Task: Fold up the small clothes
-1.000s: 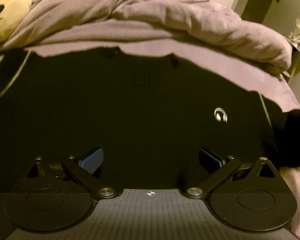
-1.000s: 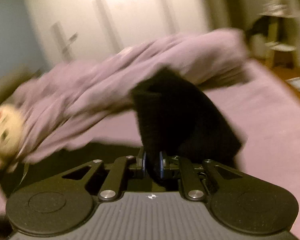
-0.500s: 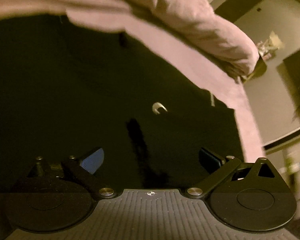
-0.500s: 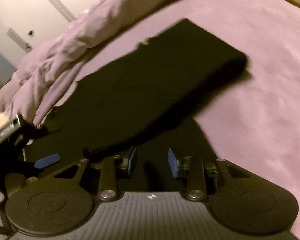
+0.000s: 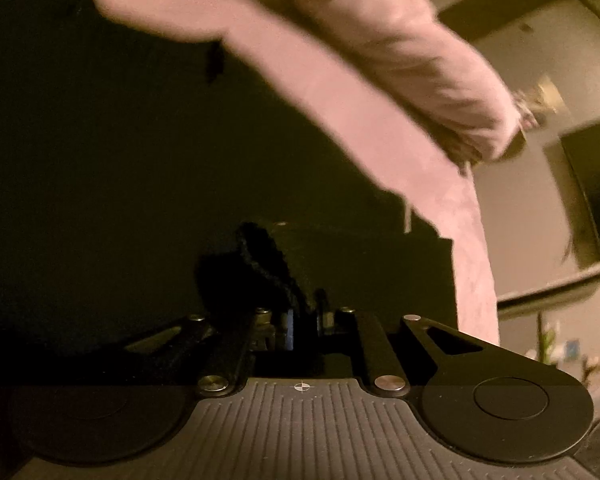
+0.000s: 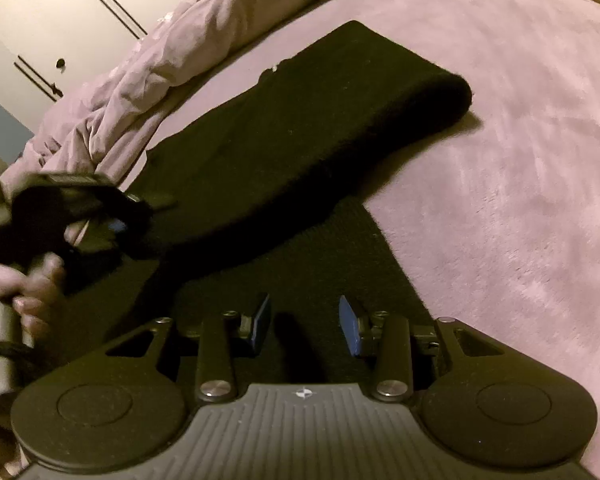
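Observation:
A black garment (image 6: 300, 128) lies on the purple bed sheet (image 6: 500, 160), with one side folded over into a long thick band. In the left wrist view the black garment (image 5: 140, 160) fills most of the picture. My left gripper (image 5: 304, 316) is shut on a pinched ridge of its cloth, which stands up between the fingers. From the right wrist camera the left gripper (image 6: 112, 220) shows at the left, held by a hand (image 6: 20, 284). My right gripper (image 6: 304, 320) hovers over the garment's near edge. Its jaws are opening and the pads press on nothing.
A bunched purple duvet (image 6: 160, 52) runs along the far side of the bed, with white wardrobe doors (image 6: 40, 20) behind it. In the left wrist view the duvet (image 5: 400, 60) ends near the bed's right edge, and dark furniture (image 5: 592, 192) stands beyond.
The right gripper let go of the black flap, which now lies folded over the garment, and dropped lower. The left gripper swung right across the garment and closed on its cloth.

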`<state>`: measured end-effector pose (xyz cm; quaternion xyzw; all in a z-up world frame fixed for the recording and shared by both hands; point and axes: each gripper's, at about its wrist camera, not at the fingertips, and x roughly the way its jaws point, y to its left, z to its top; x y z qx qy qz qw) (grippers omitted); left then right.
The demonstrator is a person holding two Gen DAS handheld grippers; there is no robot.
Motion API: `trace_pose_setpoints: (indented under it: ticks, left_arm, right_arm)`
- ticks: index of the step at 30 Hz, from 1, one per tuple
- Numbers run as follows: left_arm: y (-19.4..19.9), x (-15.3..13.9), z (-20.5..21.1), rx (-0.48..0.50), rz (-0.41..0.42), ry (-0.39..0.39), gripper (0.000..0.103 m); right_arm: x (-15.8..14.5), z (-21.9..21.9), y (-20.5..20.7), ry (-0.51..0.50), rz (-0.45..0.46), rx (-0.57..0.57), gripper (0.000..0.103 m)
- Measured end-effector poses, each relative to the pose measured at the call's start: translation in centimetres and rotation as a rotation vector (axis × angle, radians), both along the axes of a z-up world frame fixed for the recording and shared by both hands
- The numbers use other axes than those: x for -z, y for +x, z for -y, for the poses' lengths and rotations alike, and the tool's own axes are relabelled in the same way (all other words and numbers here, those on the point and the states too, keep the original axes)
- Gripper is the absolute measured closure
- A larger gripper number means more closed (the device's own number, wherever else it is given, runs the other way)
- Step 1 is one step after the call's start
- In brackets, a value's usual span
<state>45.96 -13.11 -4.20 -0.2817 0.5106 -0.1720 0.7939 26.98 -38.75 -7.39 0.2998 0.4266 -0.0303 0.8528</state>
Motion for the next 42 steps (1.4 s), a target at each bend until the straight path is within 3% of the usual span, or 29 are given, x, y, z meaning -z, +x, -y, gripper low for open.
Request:
trace_pose_setpoints:
  ticks: [2, 6, 8, 10, 12, 14, 17, 19, 20, 21, 23, 29, 33, 38, 42]
  left_arm:
    - [0.3, -1.9, -1.1, 0.017, 0.067, 0.059, 0.092]
    - [0.6, -4.3, -3.6, 0.03, 0.198, 0.291, 0.091]
    - [0.9, -4.2, -4.8, 0.021, 0.209, 0.366, 0.089]
    - [1.0, -3.6, -6.5, -0.014, 0.189, 0.344, 0.076]
    - [1.0, -2.0, -7.4, -0.038, 0.143, 0.327, 0.042]
    - [1.0, -0.5, -8.0, -0.047, 0.097, 0.323, 0.039]
    - [1.4, 1.8, -8.4, -0.059, 0.009, 0.265, 0.038]
    - [1.8, 2.5, -8.4, -0.082, 0.003, 0.248, 0.039]
    - [1.7, 2.5, -8.6, -0.093, 0.003, 0.249, 0.056]
    - [1.9, 2.5, -8.7, -0.101, 0.0, 0.247, 0.083]
    - [2.4, 2.3, -9.0, -0.085, -0.022, 0.186, 0.094]
    - [2.3, -1.7, -9.5, -0.037, 0.11, 0.284, 0.095]
    - [2.0, -3.5, -12.2, -0.052, 0.165, 0.361, 0.095]
    - [1.4, -2.5, -14.8, -0.051, 0.128, 0.42, 0.092]
    - [0.1, -0.7, -15.4, -0.031, 0.097, 0.476, 0.074]
  right_arm:
    - [0.0, 0.0, -0.2, -0.011, 0.002, -0.004, 0.066]
    - [-0.2, -0.9, -0.1, -0.064, 0.0, -0.019, 0.065]
    - [-0.3, -1.4, 0.0, -0.093, -0.004, -0.026, 0.065]
    - [-0.4, -1.7, 0.1, -0.11, -0.007, -0.03, 0.064]
    - [-0.5, -1.9, 0.2, -0.117, -0.011, -0.03, 0.062]
    - [-0.6, -2.0, 0.2, -0.125, -0.016, -0.029, 0.061]
    - [-0.6, -2.4, 0.2, -0.142, -0.019, -0.032, 0.056]
    - [-0.6, -2.9, 0.2, -0.162, -0.019, -0.034, 0.053]
    - [-0.6, -3.2, 0.3, -0.175, -0.021, -0.034, 0.053]
    - [-0.7, -3.5, 0.4, -0.188, -0.023, -0.033, 0.052]
    - [-0.8, -4.0, 0.4, -0.209, -0.025, -0.027, 0.052]
    - [-0.9, -4.7, 0.6, -0.248, -0.044, -0.009, 0.053]
    - [-0.9, -5.3, 0.8, -0.287, -0.054, -0.016, 0.053]
    - [-0.5, -6.1, 1.1, -0.34, -0.066, -0.027, 0.052]
    - [-0.6, -6.6, 1.7, -0.378, -0.085, -0.035, 0.051]
